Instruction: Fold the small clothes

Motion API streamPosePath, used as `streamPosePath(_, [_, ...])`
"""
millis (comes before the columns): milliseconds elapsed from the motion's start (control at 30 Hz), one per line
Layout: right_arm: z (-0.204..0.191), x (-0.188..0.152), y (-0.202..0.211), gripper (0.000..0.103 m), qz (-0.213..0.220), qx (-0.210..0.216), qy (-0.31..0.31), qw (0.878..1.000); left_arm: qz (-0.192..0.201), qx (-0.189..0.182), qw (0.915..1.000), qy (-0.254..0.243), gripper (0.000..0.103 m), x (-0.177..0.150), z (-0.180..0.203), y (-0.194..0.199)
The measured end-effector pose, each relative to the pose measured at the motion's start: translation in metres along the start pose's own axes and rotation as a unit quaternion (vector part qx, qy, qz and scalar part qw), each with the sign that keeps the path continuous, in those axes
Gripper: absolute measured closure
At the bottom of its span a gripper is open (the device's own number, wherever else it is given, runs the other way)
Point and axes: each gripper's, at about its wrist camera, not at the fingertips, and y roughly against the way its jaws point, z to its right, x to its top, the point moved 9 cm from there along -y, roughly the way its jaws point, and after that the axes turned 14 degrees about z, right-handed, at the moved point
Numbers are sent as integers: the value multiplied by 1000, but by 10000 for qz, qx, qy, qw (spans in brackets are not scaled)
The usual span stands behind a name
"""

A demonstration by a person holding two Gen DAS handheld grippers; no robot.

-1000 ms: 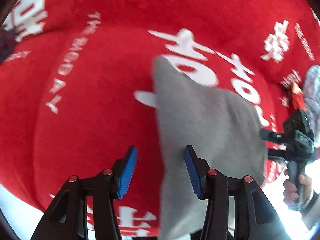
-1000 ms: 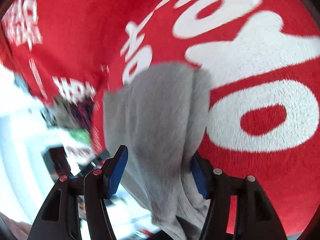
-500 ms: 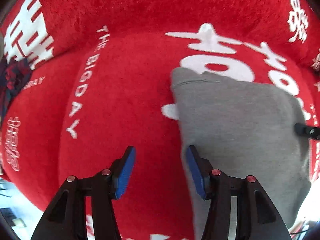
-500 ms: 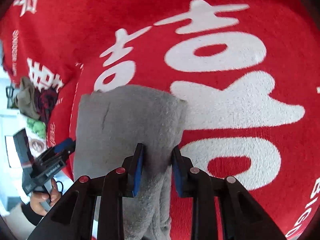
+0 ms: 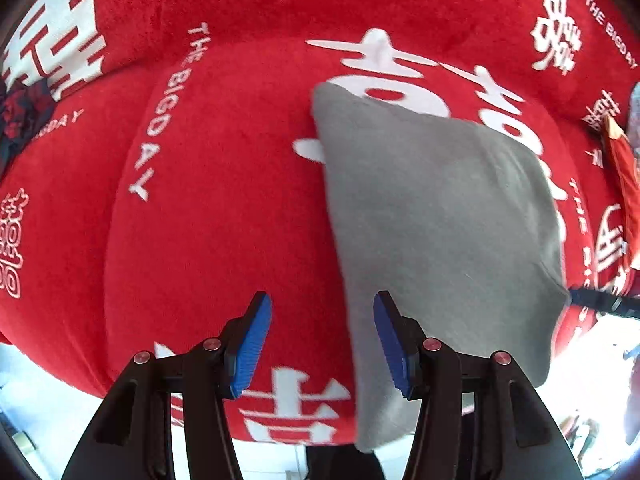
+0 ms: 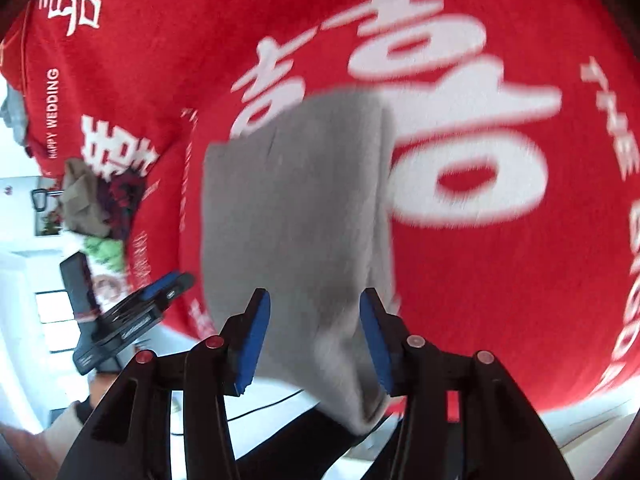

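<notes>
Grey folded garment [image 6: 296, 216] lies on red blanket [image 5: 200, 200]; left gripper [image 5: 322, 338] open beside it, right gripper [image 6: 314, 336] just reopened astride its edge

Left gripper [image 5: 322, 336]: I see black plastic finger arms with ribbed blue pads [image 5: 250, 344], and red-capped screws at the joints.
Right gripper [image 6: 314, 338]: mine shows the same black arms, blue pads [image 6: 374, 340], red screw caps, and a small red marking on the right arm.
</notes>
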Motion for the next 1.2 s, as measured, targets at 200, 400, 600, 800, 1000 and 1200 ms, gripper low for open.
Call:
streamPosePath(200, [3,-25,-21,95,-125,-466,424,9979,-127,-32,9999,95,48,-25,14,-9])
streamPosePath(400, [35,-26,-34,96,-122,-976,664,9929,-140,-22,9997,200,33,-33,11,-18])
streamPosePath(600, [22,-30,-15,95,-111,-1258,886,9880,-205,25,9997,118,33,-32,10,-12])
streamPosePath(800, [-2,-17,7,95,168,-1216,1023,9871,-221,83,9993,274,33,-29,7,-7])
streamPosePath(1000, [-35,2,6,95,444,-1278,1677,9765,-183,234,9994,178,33,-26,5,-2])
streamPosePath(1200, [-14,-2,-46,95,-7,-1533,1579,9755,-180,176,9983,521,0,-29,3,-3])
